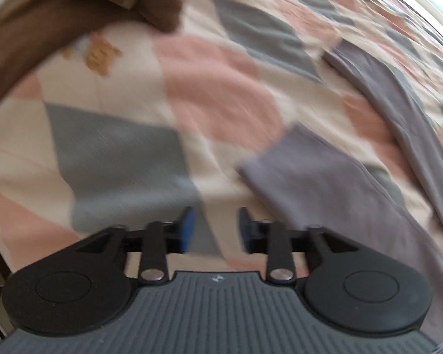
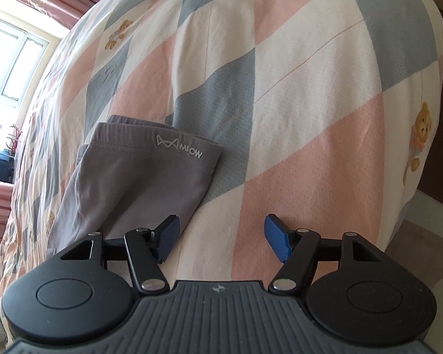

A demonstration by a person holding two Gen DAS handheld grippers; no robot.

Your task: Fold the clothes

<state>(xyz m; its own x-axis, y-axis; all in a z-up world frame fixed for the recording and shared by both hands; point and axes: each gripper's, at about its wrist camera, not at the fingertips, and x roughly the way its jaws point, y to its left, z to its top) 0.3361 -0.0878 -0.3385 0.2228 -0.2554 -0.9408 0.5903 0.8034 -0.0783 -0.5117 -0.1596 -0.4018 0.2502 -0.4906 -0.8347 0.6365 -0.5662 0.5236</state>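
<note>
Grey leggings [image 2: 138, 177] lie folded on the checked bedsheet [image 2: 295, 147], waistband marked "MIOW" toward the far side, just left of the right gripper [image 2: 223, 237], whose jaws stand wide with nothing between them. In the blurred left-wrist view, the left gripper [image 1: 216, 228] hangs narrowly parted and empty over the sheet, grey fabric [image 1: 325, 177] to its right and a brown garment [image 1: 59, 8] at far left.

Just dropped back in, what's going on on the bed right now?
A person is folding clothes on a bed with a checked quilt, a handheld gripper in each hand. Both the left gripper and the right gripper are open and hold nothing. Grey trousers lie on the quilt, their waistband ahead of the right gripper. A brown garment lies farther off. The left view is blurred.
</note>
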